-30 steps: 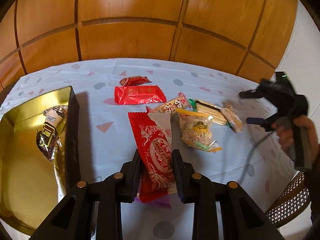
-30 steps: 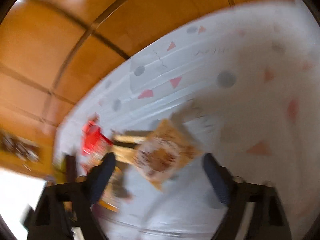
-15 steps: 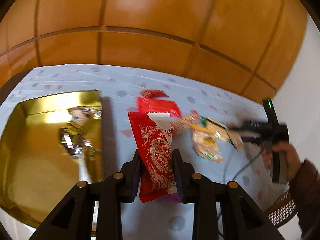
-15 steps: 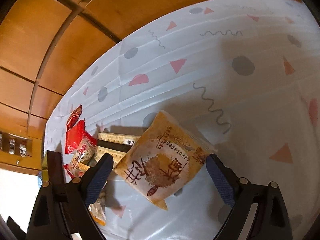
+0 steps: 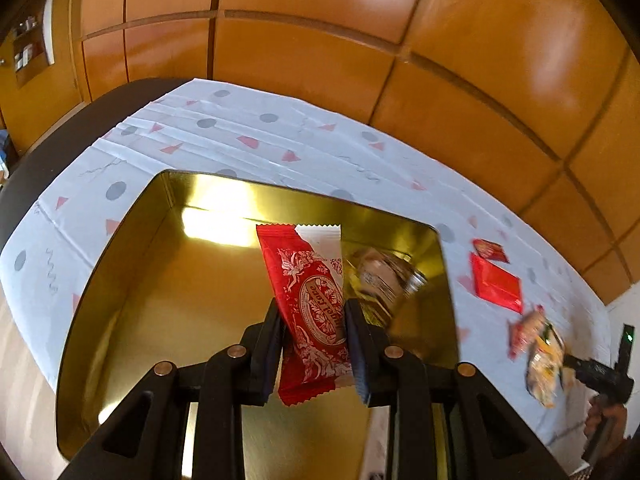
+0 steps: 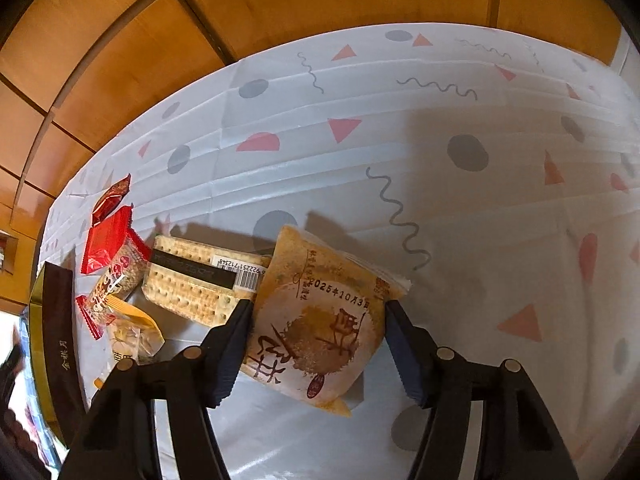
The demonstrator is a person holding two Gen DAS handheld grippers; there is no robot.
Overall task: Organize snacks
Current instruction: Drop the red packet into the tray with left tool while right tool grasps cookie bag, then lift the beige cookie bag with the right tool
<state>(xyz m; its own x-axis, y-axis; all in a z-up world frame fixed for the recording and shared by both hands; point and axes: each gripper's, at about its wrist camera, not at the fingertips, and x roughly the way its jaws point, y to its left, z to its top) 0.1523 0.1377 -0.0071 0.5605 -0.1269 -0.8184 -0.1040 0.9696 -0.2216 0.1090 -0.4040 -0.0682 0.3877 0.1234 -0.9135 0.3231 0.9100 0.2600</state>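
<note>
My left gripper [image 5: 314, 334] is shut on a red and white snack packet [image 5: 310, 296] and holds it above the open gold tin [image 5: 132, 288]. A wrapped snack [image 5: 380, 280] lies inside the tin at its right side. My right gripper [image 6: 318, 338] is open, its jaws on either side of a tan pastry packet [image 6: 320, 320] that lies on the tablecloth; I cannot tell whether the fingers touch it. A cracker pack [image 6: 192, 280] lies just left of the pastry packet.
Red packets [image 6: 106, 240] and small snack bags [image 6: 128, 332] lie left of the cracker pack. The tin's dark wall [image 6: 58, 340] stands at the far left. Red packets [image 5: 496, 284] also show right of the tin. Wooden panels [image 5: 320, 40] back the table.
My left gripper has carried the red and white packet leftward from the tablecloth to above the tin. My right gripper has come down closer around the tan pastry packet.
</note>
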